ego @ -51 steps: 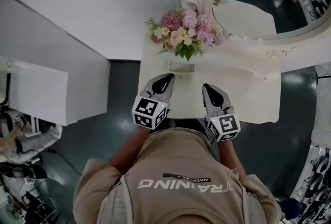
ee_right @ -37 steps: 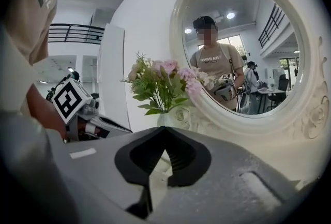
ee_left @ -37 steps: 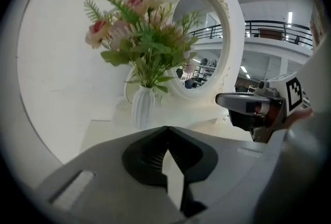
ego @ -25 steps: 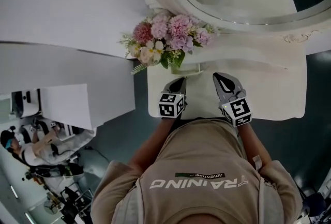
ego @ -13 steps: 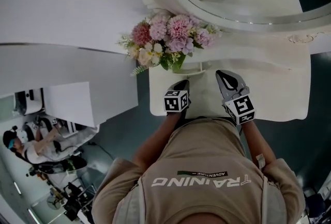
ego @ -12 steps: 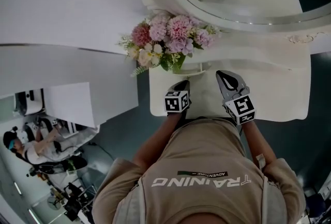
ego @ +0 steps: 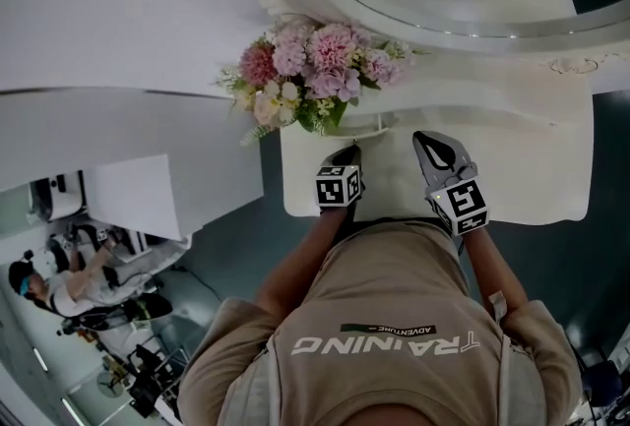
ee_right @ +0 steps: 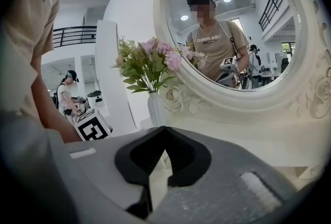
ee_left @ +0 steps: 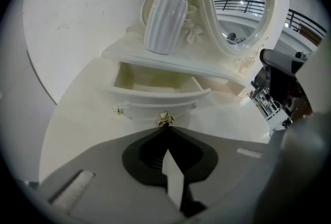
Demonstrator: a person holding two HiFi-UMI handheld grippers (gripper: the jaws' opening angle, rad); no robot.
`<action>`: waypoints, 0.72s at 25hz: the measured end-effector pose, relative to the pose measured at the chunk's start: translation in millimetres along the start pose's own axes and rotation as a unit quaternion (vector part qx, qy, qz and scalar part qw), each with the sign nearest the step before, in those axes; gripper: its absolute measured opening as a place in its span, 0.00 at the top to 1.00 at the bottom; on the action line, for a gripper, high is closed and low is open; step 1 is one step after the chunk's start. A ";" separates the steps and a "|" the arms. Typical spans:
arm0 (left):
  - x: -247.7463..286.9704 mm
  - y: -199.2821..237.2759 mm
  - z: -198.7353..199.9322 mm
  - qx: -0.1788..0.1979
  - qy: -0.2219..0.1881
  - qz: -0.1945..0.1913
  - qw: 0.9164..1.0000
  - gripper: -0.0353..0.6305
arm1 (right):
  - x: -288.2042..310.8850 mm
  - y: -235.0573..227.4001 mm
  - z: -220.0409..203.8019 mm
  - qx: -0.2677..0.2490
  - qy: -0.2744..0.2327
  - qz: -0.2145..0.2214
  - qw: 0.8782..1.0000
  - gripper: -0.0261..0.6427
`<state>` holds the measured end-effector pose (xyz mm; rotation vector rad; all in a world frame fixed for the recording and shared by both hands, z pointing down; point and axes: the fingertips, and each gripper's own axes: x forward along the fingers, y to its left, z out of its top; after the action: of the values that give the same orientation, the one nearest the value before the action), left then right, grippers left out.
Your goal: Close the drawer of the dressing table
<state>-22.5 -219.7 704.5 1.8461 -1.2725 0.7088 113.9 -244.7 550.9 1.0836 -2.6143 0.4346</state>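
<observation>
Head view: steep down over dressing table (ego: 522, 168); left gripper view: close, angled down at drawer (ee_left: 155, 105); right gripper view: low, facing mirror (ee_right: 232, 26); flowers (ego: 315, 70) in all three.

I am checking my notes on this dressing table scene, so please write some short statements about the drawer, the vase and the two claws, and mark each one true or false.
1. The drawer is open. True.
2. The left claw is wide open. False: its jaws are together, with the tips right by the gold knob.
3. The vase stands inside the drawer. False: it stands on the shelf above the drawer.
4. The right claw holds nothing. True: its jaws are together and empty.
</observation>
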 end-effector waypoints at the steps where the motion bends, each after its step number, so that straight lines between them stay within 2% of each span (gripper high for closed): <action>1: 0.9 0.5 -0.6 0.000 0.001 0.002 1.000 0.92 | -0.7 -0.7 -1.4 0.001 0.001 -0.001 1.000 0.96; 9: 8.0 5.2 -2.0 -0.009 0.002 0.009 1.000 0.92 | -3.1 -5.0 -1.3 -0.006 0.002 -0.005 1.000 0.96; 14: 6.2 3.9 -2.4 0.016 0.003 0.020 1.000 0.92 | -5.3 -5.4 -2.3 -0.007 0.004 -0.005 1.000 0.96; 18: 2.7 7.4 7.4 0.007 -0.011 0.025 1.000 0.92 | -5.3 -4.7 -1.8 -0.006 0.003 -0.002 1.000 0.96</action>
<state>-28.4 -228.8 704.7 1.8444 -1.3356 0.7269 121.1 -243.9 551.4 1.0820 -2.6058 0.4214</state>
